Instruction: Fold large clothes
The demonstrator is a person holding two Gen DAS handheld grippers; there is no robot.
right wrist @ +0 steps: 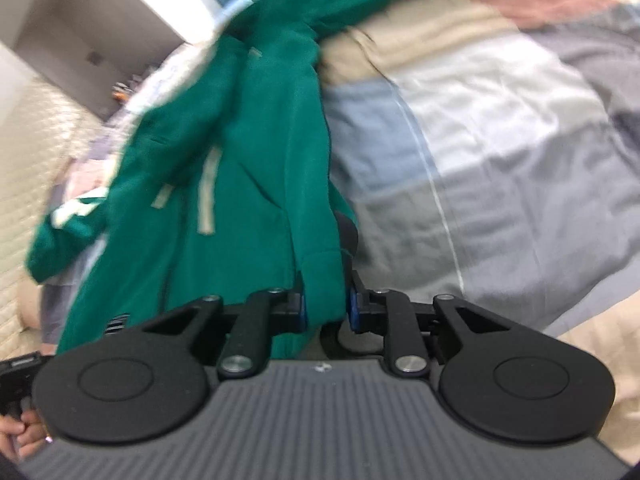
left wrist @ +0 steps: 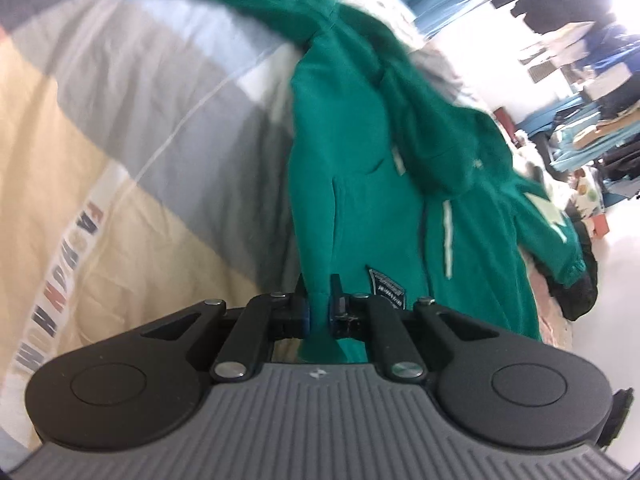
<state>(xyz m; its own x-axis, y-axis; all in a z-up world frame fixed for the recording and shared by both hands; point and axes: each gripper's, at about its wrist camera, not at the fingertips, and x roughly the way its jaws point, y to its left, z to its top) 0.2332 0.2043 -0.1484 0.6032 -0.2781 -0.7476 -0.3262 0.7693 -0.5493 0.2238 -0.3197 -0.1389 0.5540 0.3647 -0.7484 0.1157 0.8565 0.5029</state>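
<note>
The left gripper [left wrist: 319,300] is closed on the green hoodie [left wrist: 360,184]. The right gripper [right wrist: 326,300] also clamps its hem above the bed [right wrist: 480,140].

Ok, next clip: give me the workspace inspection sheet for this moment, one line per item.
Surface: bed under a colour-block duvet in grey, pale blue and cream, with printed lettering along one band.
Job's things: green hoodie, lifted and stretched between both grippers; white drawstrings and a dark patch show on it.
Clutter: dark and pink clothes heaped at the bed edge.
Grippers: left gripper with jaws shut on a hoodie edge; right gripper with jaws shut on a thicker fold of it.
Cables: nothing seen.
Surroundings: stacked boxes and blue textiles across the room, blurred; a person's hand at the right wrist view's lower left edge.
</note>
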